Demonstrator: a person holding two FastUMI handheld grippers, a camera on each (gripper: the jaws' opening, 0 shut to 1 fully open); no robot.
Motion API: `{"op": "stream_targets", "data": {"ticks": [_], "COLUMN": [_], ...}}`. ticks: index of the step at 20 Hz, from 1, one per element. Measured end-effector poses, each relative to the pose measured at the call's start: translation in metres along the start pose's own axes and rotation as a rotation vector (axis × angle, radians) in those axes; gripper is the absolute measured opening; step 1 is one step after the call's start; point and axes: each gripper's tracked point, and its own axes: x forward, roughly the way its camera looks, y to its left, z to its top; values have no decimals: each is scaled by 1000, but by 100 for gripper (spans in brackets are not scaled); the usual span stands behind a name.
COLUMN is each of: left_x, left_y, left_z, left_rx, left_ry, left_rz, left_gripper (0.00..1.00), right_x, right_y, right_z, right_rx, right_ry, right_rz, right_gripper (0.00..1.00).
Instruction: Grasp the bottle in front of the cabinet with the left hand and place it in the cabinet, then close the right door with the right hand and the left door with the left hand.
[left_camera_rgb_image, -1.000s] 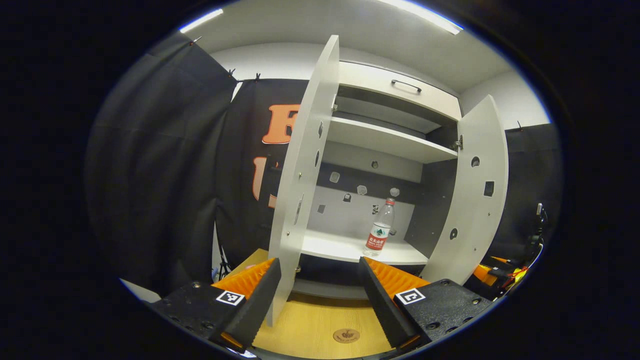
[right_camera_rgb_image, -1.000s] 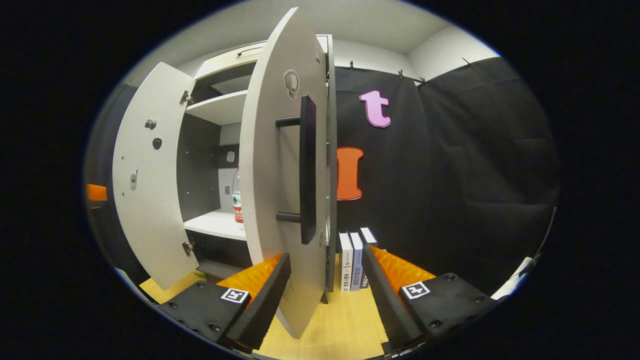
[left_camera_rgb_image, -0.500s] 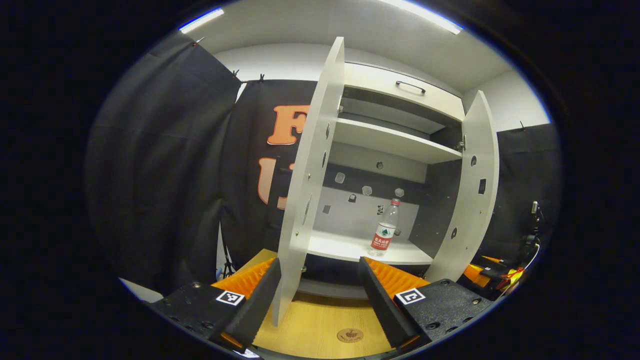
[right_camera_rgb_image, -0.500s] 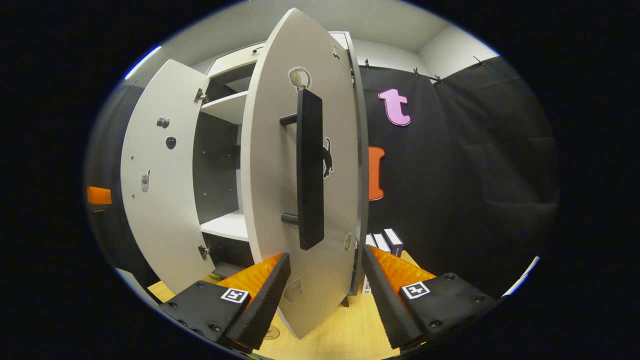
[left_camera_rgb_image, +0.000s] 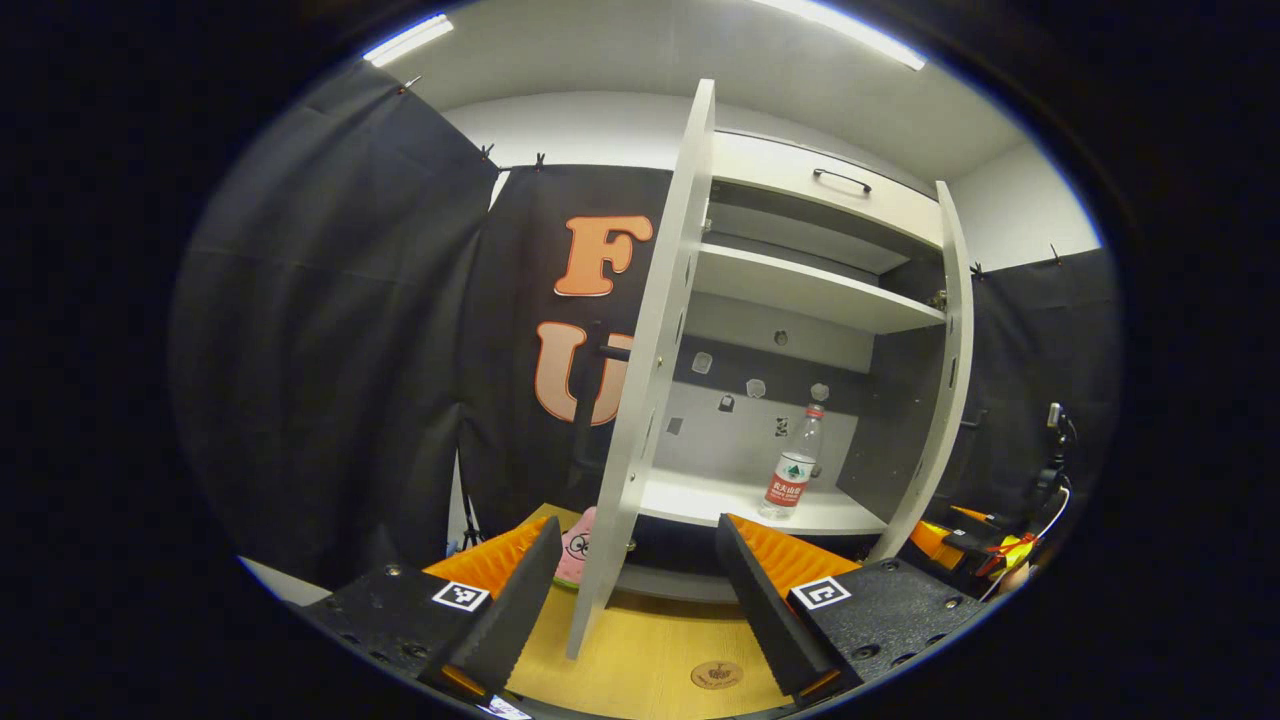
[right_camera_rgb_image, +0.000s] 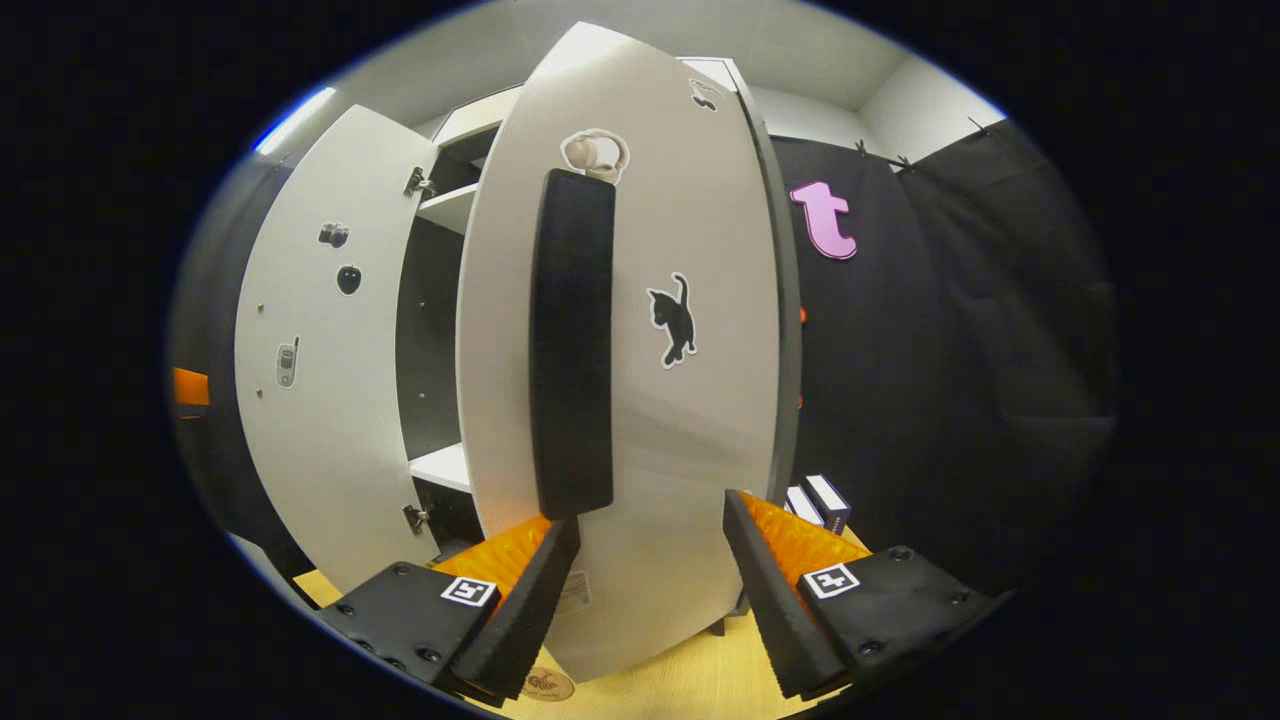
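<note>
Two grippers, both with fingers spread wide and holding nothing. Right gripper (right_camera_rgb_image: 648, 560) sits close against the outer face of the right door (right_camera_rgb_image: 690, 420), just below its long dark handle (right_camera_rgb_image: 571, 340); contact with the panel cannot be confirmed. A cat sticker (right_camera_rgb_image: 674, 318) is on the door beside the handle. Right door stands partly swung in; a dark gap remains between it and the left door (right_camera_rgb_image: 320, 380), which is wide open. Past the right door's hinge edge, some books (right_camera_rgb_image: 820, 500) stand on the wooden table (right_camera_rgb_image: 690, 680).

Left gripper (left_camera_rgb_image: 635, 575) hovers over the table before the cabinet (left_camera_rgb_image: 800, 300), apart from the left door's near edge, which rises between its fingers. A pink toy (left_camera_rgb_image: 575, 545) lies at that door's foot. Bottle (left_camera_rgb_image: 793, 470) stands upright on the cabinet's lower shelf, toward the right door's side, near the back wall.
</note>
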Motion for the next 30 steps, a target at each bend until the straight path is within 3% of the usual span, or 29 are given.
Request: {"op": "stream_targets", "data": {"ticks": [8,9,10,17,24,30], "left_x": [11,14,18,54,71,68], "left_y": [33,42,50,83,83,65], "left_z": [-7,-7,-8,-26,-26,-28], "left_rx": [-3,4,11,25,59,65], "left_ry": [12,10,11,45,52,63], "left_rz": [48,60,74,117,123,87], "left_gripper": [94,94,94,95,94,94], "right_x": [44,47,51,66,50,5], "right_y": [11,13,15,20,-4,-33], "right_z": [-2,-2,-2,-1,6,28], "right_rx": [-8,-11,-16,-45,-35,-47], "right_ry": [12,9,7,14,29,10], "right_rz": [-11,-17,-23,-33,-56,-86], "right_gripper": [95,100,95,95,96,96]}}
